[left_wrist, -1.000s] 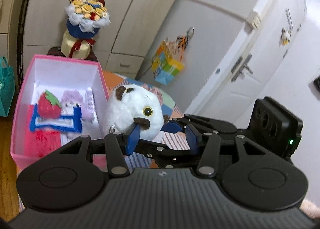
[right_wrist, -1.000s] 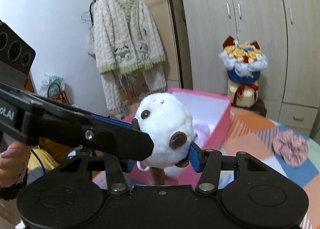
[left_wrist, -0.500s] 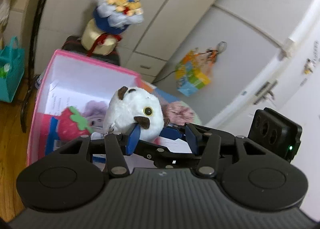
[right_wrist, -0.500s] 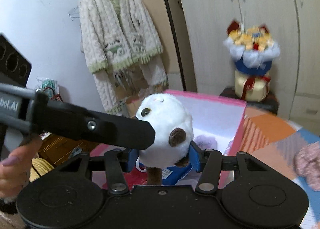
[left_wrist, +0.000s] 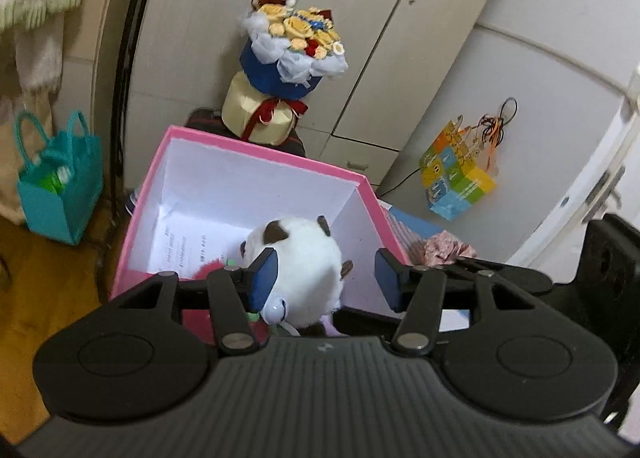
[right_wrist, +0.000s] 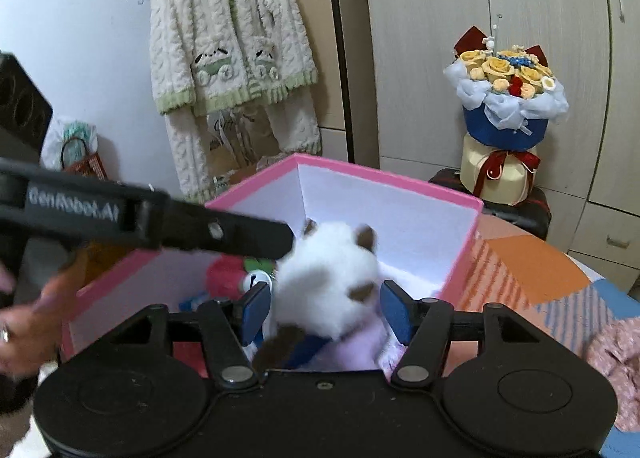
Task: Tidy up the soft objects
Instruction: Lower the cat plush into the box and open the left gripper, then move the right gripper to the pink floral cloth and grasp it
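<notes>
A white plush toy [left_wrist: 308, 258] with brown ears hangs low inside the pink box [left_wrist: 256, 150], over a red strawberry plush [left_wrist: 208, 268]. My left gripper [left_wrist: 326, 278] is opening around it: the toy leans on the left pad and the right pad stands clear. In the right wrist view the toy [right_wrist: 332, 270] is blurred between the pads of my right gripper [right_wrist: 326, 312], which is opening too, with a gap on the right side. The left gripper's finger [right_wrist: 224, 232] crosses above the box [right_wrist: 384, 178]. A lilac plush [right_wrist: 360, 354] lies under the toy.
A pink scrunchie [right_wrist: 616, 354] lies on the patchwork cover [right_wrist: 532, 278] right of the box. A bouquet [left_wrist: 292, 54] stands behind the box by the wardrobe. A teal bag [left_wrist: 56, 186] sits on the floor at left. A hand [right_wrist: 40, 318] holds the left gripper.
Both grippers moved over the pink box and sank toward it. Their jaws widened, and the white toy tipped forward and slipped down into the box.
</notes>
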